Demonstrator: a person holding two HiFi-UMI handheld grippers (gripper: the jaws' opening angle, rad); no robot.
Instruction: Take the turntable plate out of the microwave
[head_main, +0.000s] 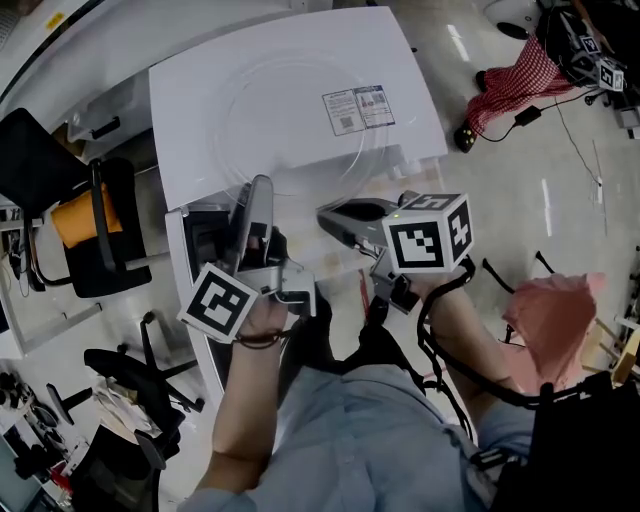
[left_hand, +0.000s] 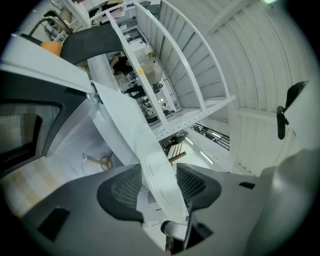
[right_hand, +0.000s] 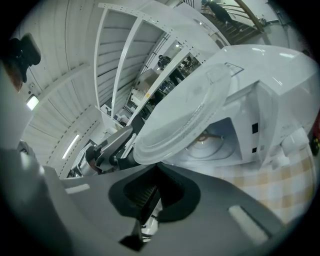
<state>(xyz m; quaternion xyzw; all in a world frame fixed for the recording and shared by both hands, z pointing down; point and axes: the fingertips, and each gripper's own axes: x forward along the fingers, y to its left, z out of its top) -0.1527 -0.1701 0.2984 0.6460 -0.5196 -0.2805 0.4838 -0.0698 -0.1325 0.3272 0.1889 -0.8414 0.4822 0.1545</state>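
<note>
The clear glass turntable plate (head_main: 300, 115) is out of the white microwave (head_main: 190, 110) and held up in front of it, nearly on edge. My right gripper (head_main: 328, 213) is shut on its rim; in the right gripper view the plate (right_hand: 185, 115) rises from the closed jaws (right_hand: 152, 167). My left gripper (head_main: 255, 198) is at the plate's other side, also seen as the left gripper (right_hand: 107, 147). In the left gripper view the plate's edge (left_hand: 145, 145) runs between that gripper's (left_hand: 159, 184) open jaws. The roller ring (right_hand: 210, 140) lies in the cavity.
The microwave door (left_hand: 20, 135) hangs open at the left. A checked cloth (right_hand: 272, 187) covers the table under the microwave. Black office chairs (head_main: 100, 235) stand to the left. A red cloth (head_main: 515, 80) and cables lie on the floor at the right.
</note>
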